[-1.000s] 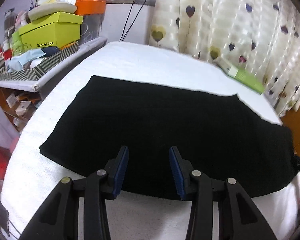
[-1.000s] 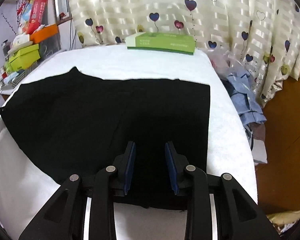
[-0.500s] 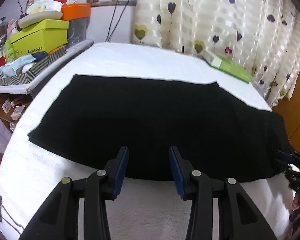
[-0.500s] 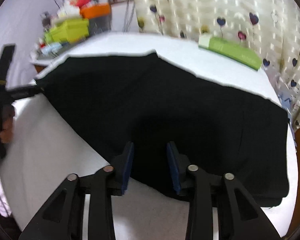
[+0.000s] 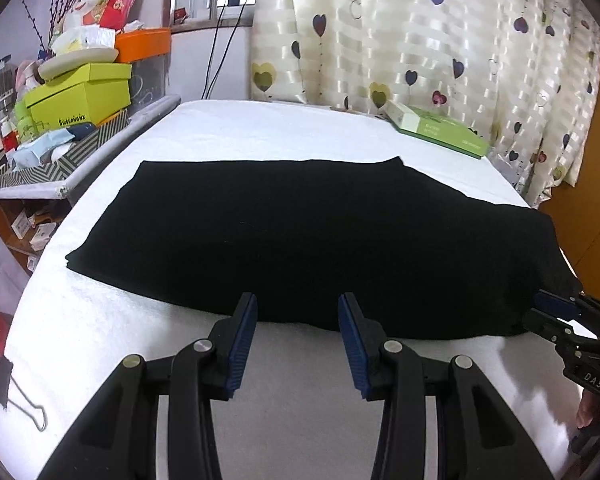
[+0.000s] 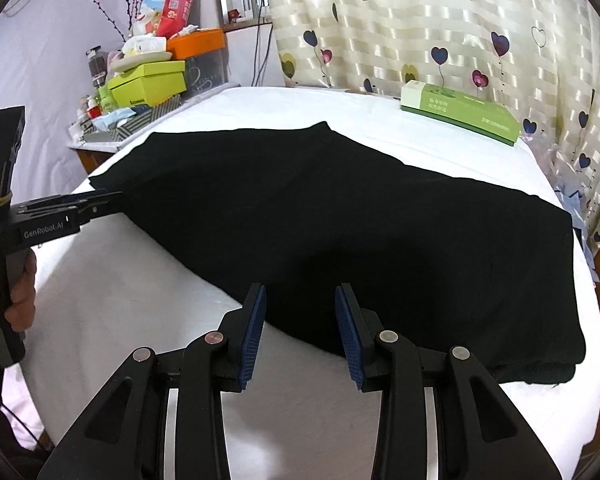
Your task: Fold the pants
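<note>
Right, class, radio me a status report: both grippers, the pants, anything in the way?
Left hand-held gripper open, right hand-held gripper open, both empty. Black pants flat on the white bed. Green box lies beyond, clear.

Matt black cloth pants (image 5: 308, 240); rough white towelling cover (image 5: 100, 340)

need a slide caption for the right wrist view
Open right gripper at the near edge of flat black pants on a white-covered table, left gripper at their far-left edge.
</note>
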A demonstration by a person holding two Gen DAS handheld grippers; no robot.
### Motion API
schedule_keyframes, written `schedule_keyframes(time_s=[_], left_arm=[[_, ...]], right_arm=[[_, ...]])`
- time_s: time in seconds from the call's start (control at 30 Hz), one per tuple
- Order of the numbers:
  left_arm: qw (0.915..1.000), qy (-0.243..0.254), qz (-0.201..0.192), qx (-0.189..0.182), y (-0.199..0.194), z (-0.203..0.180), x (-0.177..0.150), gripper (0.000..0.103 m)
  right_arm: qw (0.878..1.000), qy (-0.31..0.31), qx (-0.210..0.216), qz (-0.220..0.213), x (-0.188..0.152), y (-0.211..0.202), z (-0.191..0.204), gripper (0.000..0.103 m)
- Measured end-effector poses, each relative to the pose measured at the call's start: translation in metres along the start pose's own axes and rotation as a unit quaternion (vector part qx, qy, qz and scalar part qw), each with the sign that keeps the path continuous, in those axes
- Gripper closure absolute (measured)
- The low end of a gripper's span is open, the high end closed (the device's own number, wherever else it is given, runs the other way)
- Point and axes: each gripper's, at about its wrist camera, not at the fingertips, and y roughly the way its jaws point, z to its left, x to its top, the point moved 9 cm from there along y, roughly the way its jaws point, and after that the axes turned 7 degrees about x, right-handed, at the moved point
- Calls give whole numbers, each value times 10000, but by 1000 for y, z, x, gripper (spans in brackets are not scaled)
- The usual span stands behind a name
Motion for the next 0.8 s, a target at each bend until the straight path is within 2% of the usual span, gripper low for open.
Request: schedule_keyframes(time_s=[0.17,0.27,0.43,0.63,0.8], left_arm=[[10000,-27,-29,20,-3,4,-2,58],[9998,-169,7,100,-1,17,-6,58],[9988,-444,79,203,3,41,-12,58],[9948,-973,23,292,3,80,-6,58],[9881,-1495,85,353,10,120,-4,57]], right_arm=[[10000,42,-57,0,1,1,-2,65],[9999,77,-66,-6,1,2,-2,61],[10000,50,-53,-23,3,3,1,60],[10000,-15,9,-65,7,3,7,60],[9999,-38,22,-92,10,3,7,60]])
